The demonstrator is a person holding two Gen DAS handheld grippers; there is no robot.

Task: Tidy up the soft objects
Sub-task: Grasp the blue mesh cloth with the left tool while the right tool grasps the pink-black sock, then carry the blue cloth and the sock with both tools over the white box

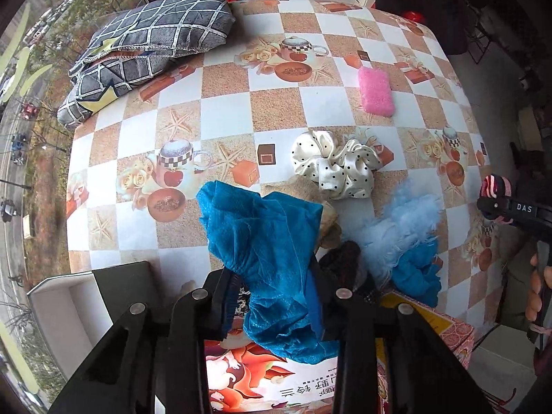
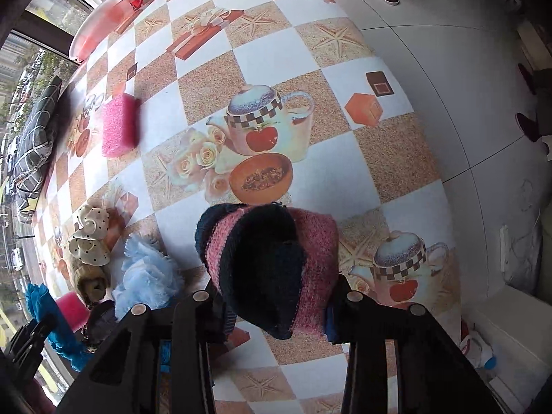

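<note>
Blue cloth (image 1: 272,252) above printed box (image 1: 276,379)

The left gripper (image 1: 272,296) had its jaws closed on a crumpled teal fabric cloth (image 1: 265,241). The right gripper (image 2: 276,296) was clamped on a pink-and-navy striped knitted sock (image 2: 272,258), held above the tabletop.

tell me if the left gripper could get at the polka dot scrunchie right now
Probably not yet. The left gripper is shut on the blue cloth, so it has no free grip. The path looks open: the polka dot scrunchie lies uncovered on the table just ahead.
</note>
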